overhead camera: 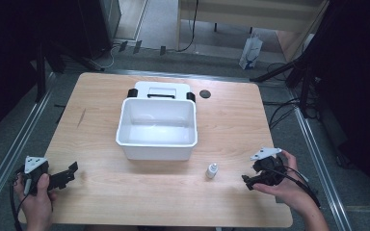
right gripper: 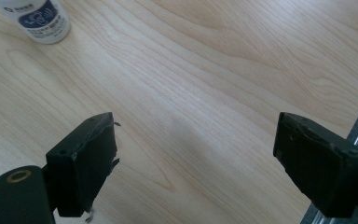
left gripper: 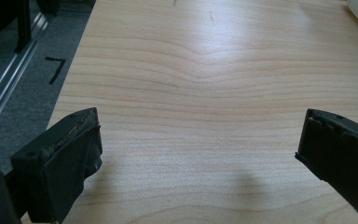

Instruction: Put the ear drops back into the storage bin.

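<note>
A white open bin [overhead camera: 156, 126] stands in the middle of the wooden table [overhead camera: 101, 192], its lid [overhead camera: 161, 90] hanging behind it. A small white bottle [overhead camera: 212, 170] stands upright in front of the bin's right corner; its base with a blue label shows at the top left of the right gripper view [right gripper: 36, 18]. My left gripper [overhead camera: 70, 174] rests open near the front left corner, jaws wide over bare wood [left gripper: 198, 140]. My right gripper [overhead camera: 248, 182] is open to the right of the bottle, nothing between its jaws [right gripper: 196, 144].
A small black round disc [overhead camera: 204, 94] lies near the table's far edge. Metal rails [overhead camera: 313, 144] run along both sides of the table. A white bag [overhead camera: 250, 52] stands on the floor beyond, with cables around it.
</note>
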